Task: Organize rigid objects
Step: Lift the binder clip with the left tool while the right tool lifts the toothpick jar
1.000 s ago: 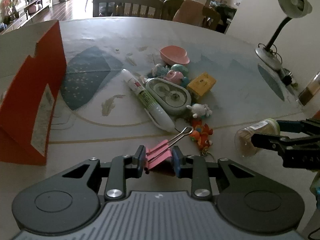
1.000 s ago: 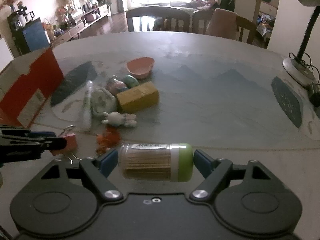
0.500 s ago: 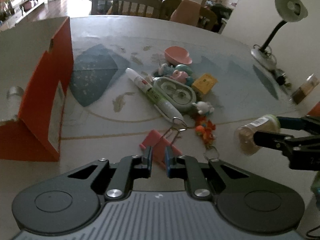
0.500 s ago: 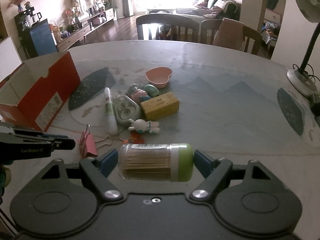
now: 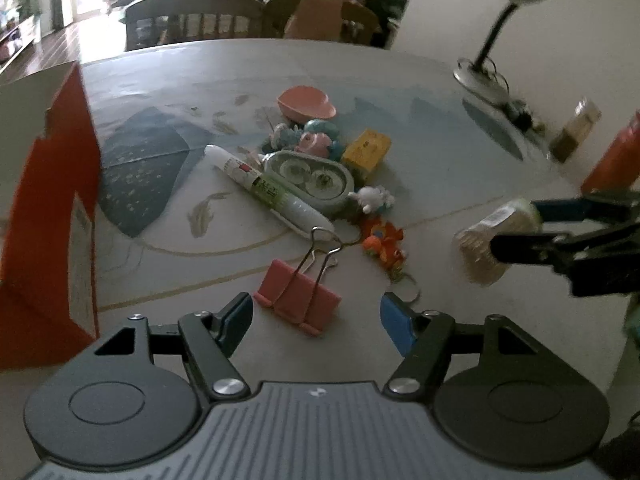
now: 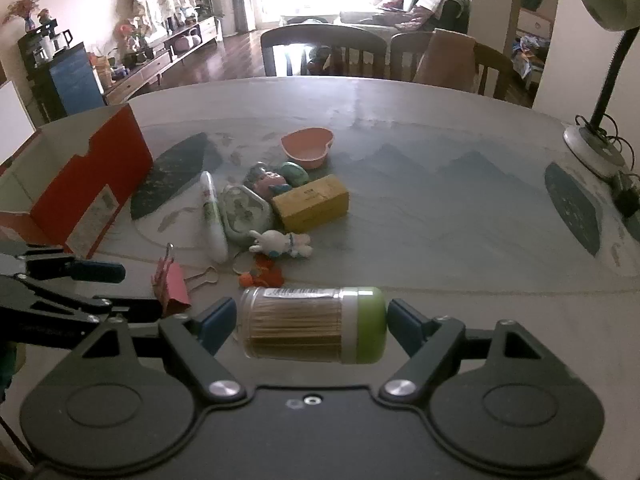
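Now the left gripper (image 5: 316, 316) is opening wide over the pink binder clip (image 5: 298, 302) — stiff, light, best pinched across its body; the right gripper (image 6: 310, 320) is clamping the toothpick jar (image 6: 314, 324) endwise.

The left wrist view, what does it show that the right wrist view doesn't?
Only the left view: the brown bottle beside the lamp base. Only the right view: the red box's open inside and a blue cabinet. Both: the pink clip lying on the table between open jaws, the toothpick jar gripped end to end, the toy pile.
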A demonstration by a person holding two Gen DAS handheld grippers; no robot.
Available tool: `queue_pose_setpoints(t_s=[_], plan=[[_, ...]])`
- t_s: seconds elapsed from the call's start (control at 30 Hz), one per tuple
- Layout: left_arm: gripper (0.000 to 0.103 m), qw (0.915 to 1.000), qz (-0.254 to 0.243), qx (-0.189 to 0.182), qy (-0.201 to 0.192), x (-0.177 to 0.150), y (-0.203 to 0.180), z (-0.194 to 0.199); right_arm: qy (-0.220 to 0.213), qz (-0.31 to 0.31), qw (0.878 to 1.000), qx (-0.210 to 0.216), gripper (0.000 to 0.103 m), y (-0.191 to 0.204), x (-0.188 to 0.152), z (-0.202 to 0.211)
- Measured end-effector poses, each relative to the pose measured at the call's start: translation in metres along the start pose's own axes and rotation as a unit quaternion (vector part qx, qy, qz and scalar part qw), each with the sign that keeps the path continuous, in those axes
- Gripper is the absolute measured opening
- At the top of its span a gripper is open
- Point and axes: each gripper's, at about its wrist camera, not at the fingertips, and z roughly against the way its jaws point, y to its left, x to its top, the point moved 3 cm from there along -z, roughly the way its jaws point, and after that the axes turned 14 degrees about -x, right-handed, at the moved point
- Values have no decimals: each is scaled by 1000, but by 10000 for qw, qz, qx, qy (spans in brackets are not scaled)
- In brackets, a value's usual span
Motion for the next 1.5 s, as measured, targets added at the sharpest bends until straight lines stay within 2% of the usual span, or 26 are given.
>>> queue_pose_setpoints(t_s=[0.07, 0.2, 0.53, 0.73, 0.93, 1.13, 1.5], plan=[[70, 9997, -233, 52, 97, 1, 3, -6, 17, -14, 10000, -33, 82, -1, -2, 0], [70, 9984, -511, -69, 245, 4, 11, -15, 68, -59, 9999, -99, 82, -3, -7, 2], [69, 9950, -871, -212, 432, 9, 20, -28, 173, -181, 9994, -223, 82, -4, -14, 2], [55, 9938, -991, -234, 454, 7, 17, -31, 177, -199, 9993, -271, 82, -2, -14, 3], [54, 9947, -919, -24, 455, 6, 16, -27, 148, -183, 9994, -262, 82, 0, -12, 4], [54, 9971, -703, -3, 301, 10, 12, -8, 28, -122, 9997, -198, 82, 10, -4, 12], [54, 9992, -258, -34, -294, 29, 13, 56, -333, 18, 9994, 105, 82, 40, 24, 39]])
